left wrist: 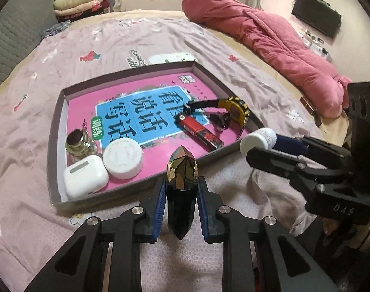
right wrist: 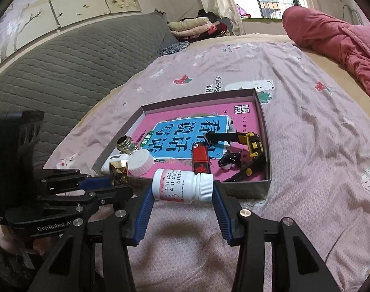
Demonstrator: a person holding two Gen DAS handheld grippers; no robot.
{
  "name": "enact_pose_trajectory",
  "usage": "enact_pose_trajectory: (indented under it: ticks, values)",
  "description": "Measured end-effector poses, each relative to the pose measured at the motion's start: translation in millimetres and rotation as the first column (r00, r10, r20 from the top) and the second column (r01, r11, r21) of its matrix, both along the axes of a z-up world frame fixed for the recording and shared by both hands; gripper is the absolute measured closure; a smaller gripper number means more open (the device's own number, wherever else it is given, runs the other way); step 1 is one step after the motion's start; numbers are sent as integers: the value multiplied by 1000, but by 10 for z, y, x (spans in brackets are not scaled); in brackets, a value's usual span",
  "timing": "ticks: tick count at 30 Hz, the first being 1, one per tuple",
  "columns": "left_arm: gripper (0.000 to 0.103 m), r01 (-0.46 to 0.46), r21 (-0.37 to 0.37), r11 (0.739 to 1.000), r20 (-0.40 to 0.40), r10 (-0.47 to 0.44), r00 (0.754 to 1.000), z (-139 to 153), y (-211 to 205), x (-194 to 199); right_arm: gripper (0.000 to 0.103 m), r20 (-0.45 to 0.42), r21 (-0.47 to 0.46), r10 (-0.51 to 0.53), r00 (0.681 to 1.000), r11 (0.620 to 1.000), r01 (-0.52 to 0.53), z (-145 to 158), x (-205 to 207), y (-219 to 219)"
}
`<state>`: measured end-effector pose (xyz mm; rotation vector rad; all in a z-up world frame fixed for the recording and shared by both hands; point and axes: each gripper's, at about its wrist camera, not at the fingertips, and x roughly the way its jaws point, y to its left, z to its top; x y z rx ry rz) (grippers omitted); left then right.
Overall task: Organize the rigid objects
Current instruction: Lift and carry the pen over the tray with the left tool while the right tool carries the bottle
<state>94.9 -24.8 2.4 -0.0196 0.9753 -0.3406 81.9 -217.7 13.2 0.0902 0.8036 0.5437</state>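
Note:
My left gripper is shut on a dark faceted case with a gold tip, held upright just in front of the box's near rim. My right gripper is shut on a white pill bottle lying sideways between the blue pads, also just short of the rim. The shallow grey box sits on the bed with a pink book as its floor. In it lie a yellow-black watch, a red lighter, a white round lid, a white earbud case and a small glass bottle.
The box rests on a pink printed bedsheet. A rolled pink duvet lies along the right side. A grey padded headboard and folded clothes are at the far left; a dark screen hangs on the wall.

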Motion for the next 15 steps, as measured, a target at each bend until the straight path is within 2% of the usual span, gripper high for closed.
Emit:
enact_pose_trajectory:
  ticks: [15]
  values:
    - [78,-46,-18,999,48,47,998,280,142,-56,55,46,-6,3,999,1000,-3,114,-52,4]
